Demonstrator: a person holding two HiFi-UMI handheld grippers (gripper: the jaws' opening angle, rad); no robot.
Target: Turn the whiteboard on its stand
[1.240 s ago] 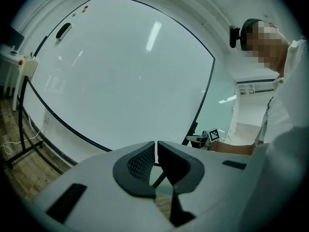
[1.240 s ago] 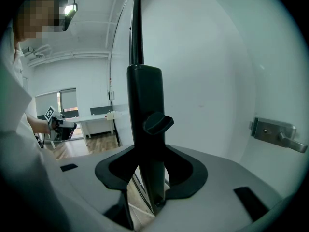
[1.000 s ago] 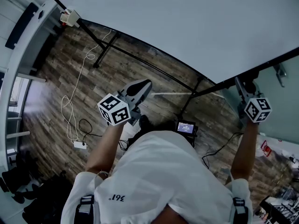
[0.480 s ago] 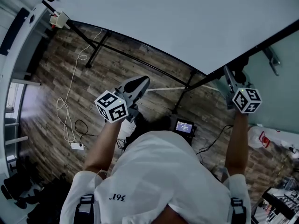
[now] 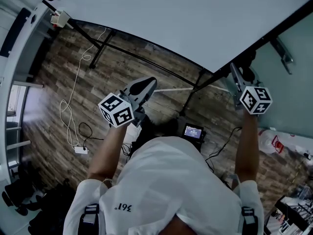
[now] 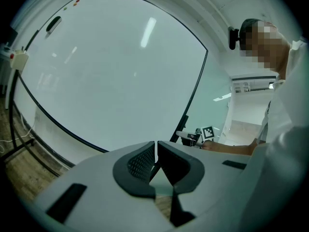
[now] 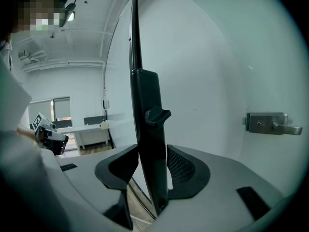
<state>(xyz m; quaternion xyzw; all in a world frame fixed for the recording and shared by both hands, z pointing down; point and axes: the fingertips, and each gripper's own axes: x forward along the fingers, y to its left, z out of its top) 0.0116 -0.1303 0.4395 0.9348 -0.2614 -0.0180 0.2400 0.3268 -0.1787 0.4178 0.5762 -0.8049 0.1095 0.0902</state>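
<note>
Whiteboard (image 5: 186,18) far, spanning view; top edge cut off. Right gripper (image 7: 152,166) jaws clamped on stand upright (image 7: 147,110) at board's right edge. Left gripper (image 6: 155,151) jaws closed together, empty, near board face. Stand base partly hidden behind person (image 5: 166,190).

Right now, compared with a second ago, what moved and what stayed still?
The whiteboard has swung a little: in the head view its right edge runs steeper. The right tongs, clamped on the stand's post, went up and left with it. The left tongs, shut and empty, barely shifted. The floor and the white cable stayed where they were.
</note>
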